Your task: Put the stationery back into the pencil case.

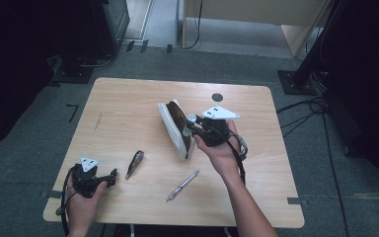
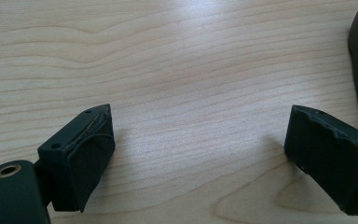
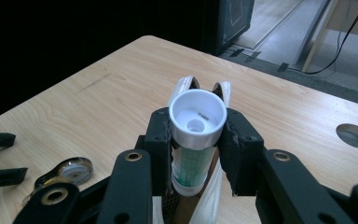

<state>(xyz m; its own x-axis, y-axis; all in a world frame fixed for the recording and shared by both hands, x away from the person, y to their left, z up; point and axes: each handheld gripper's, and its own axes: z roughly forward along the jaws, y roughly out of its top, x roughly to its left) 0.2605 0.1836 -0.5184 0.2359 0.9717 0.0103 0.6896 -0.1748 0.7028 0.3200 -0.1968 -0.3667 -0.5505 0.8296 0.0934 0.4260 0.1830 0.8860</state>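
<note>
A light wooden table with a round hole near its far edge. On it lie a white pouch, a dark marker and a silver pen.

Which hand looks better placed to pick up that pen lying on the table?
The left. Its tongs are open and empty near the pen, while the right tongs are shut on a white-capped tube above the pencil case.
</note>
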